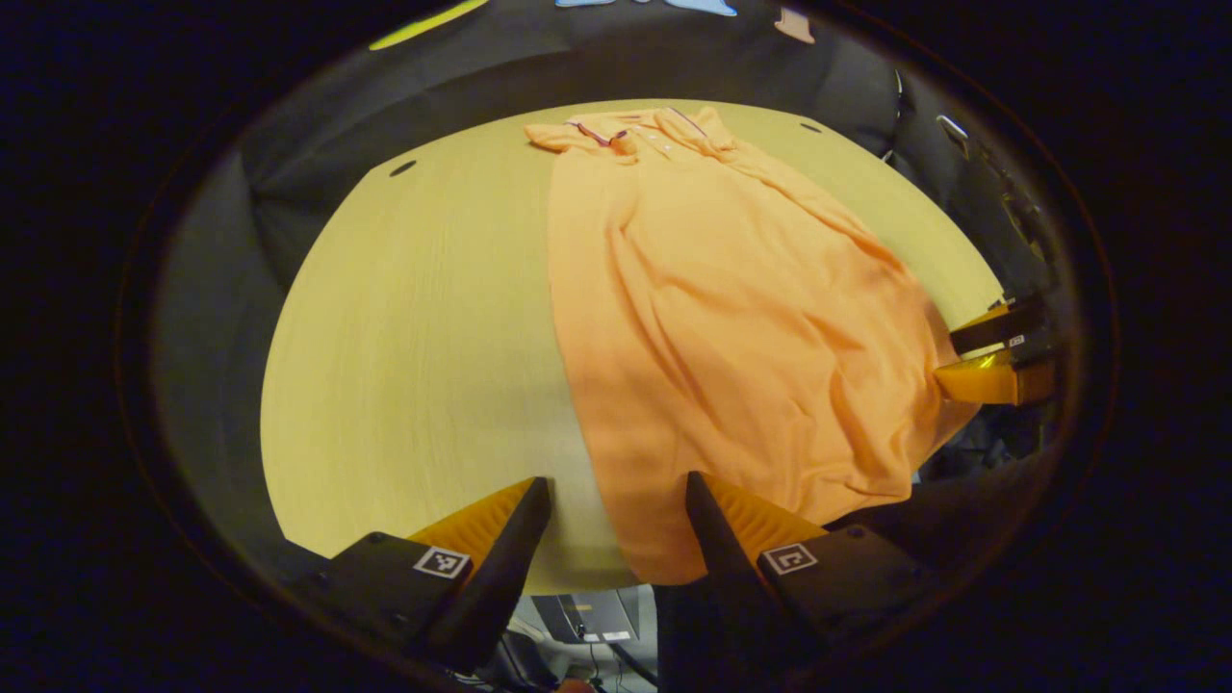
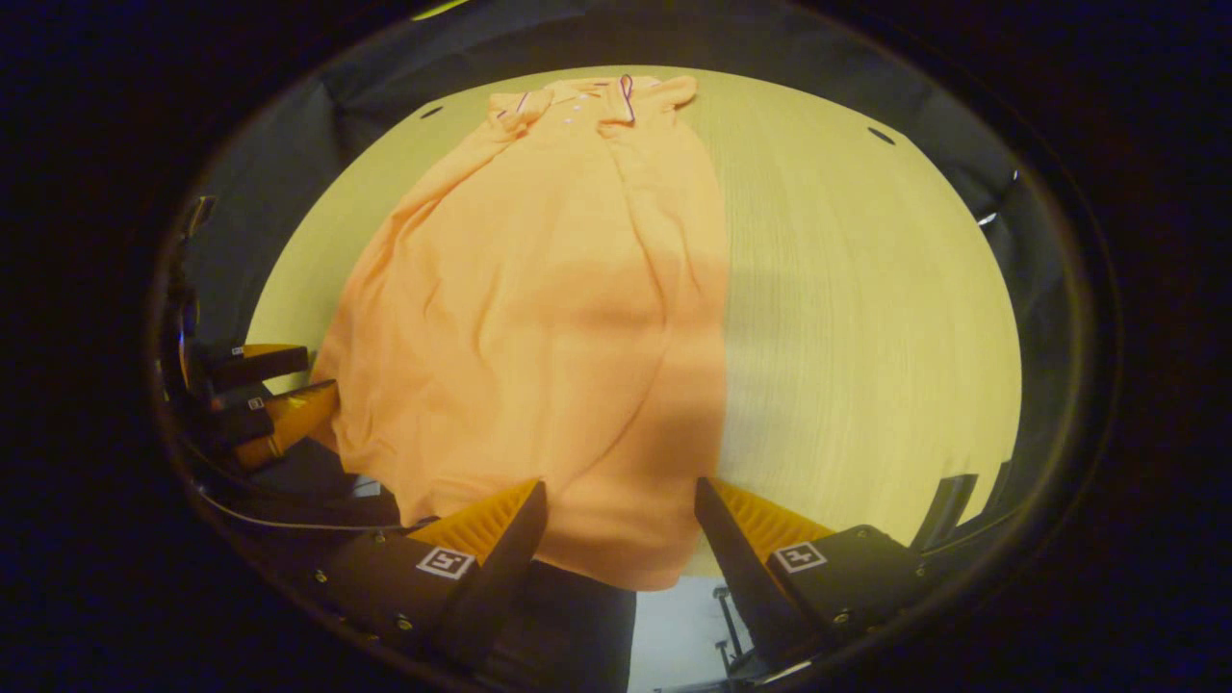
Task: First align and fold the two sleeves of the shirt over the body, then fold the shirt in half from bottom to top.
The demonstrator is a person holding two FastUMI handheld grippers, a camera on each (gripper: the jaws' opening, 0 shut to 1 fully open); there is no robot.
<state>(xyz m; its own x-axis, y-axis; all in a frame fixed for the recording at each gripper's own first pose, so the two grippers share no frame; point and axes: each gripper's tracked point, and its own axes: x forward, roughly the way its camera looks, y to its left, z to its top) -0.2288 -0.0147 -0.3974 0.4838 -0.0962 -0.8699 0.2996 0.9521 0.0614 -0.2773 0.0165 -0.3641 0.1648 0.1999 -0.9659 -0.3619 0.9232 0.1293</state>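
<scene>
On the table (image 1: 414, 318), orange shirt (image 1: 731, 327), sleeves folded in

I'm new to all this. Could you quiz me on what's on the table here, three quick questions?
1. True or false: the shirt hangs over the table edge nearest the grippers.
2. Which end lies farthest from the grippers: A collar, B hem?
3. Fill in: the right gripper has its jaws ____.

Key: 1 true; 2 A; 3 open, either side of the hem.
</scene>
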